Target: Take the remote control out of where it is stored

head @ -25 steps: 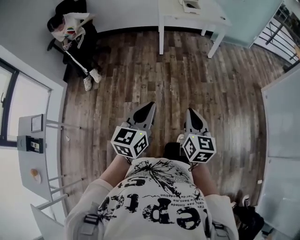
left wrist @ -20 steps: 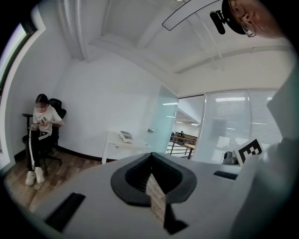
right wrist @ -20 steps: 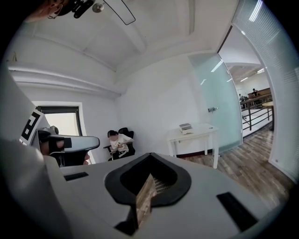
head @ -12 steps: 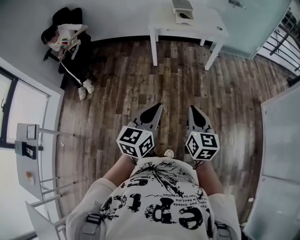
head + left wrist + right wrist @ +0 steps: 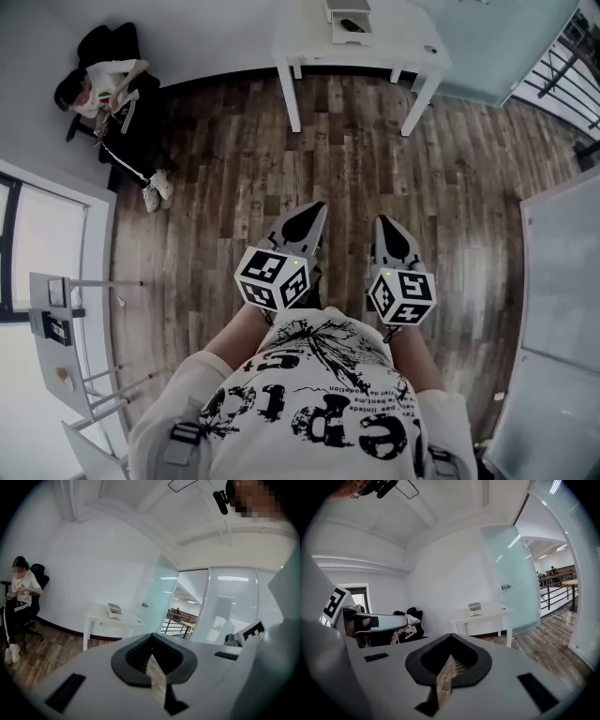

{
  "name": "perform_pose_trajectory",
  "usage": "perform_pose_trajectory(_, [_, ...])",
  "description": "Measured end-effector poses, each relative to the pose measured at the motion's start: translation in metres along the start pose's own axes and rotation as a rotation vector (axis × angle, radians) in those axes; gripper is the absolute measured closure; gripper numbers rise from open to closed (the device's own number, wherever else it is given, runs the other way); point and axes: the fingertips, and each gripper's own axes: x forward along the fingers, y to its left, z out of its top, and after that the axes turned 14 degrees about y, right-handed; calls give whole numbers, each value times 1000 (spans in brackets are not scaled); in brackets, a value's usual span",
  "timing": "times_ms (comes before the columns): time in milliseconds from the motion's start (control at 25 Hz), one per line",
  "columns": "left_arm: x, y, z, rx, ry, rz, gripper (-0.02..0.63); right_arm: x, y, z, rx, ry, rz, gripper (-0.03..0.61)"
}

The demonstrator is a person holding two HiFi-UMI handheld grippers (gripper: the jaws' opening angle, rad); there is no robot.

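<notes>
No remote control shows in any view. A small white drawer box (image 5: 349, 19) (image 5: 114, 610) (image 5: 475, 607) stands on a white table (image 5: 394, 42) (image 5: 98, 619) (image 5: 490, 613) against the far wall. My left gripper (image 5: 309, 217) (image 5: 151, 638) and right gripper (image 5: 387, 227) (image 5: 451, 637) are held side by side at waist height over the wooden floor, pointing at the table and still well short of it. Both have their jaws shut with nothing between them.
A person (image 5: 108, 89) sits on a black chair in the far left corner. A frosted glass door (image 5: 497, 37) and a railing (image 5: 562, 66) lie right of the table. A white panel (image 5: 562, 281) stands at the right, a shelf unit (image 5: 56, 309) at the left.
The table, the wall and the seated person have slid down the head view and grown nearer. Both grippers keep the same pose, shut, in front of the body.
</notes>
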Motion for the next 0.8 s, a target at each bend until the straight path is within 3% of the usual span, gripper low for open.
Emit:
perform_pose_trajectory(280, [77, 67, 74, 37, -12, -25, 604, 80, -33, 67, 28, -13, -88, 578])
perform_pose_trajectory(560, [137, 145, 154, 80, -11, -134, 604, 170, -48, 149, 62, -59, -158, 578])
perform_pose_trajectory(800, [183, 192, 174, 36, 40, -120, 604, 218, -69, 175, 83, -33, -184, 578])
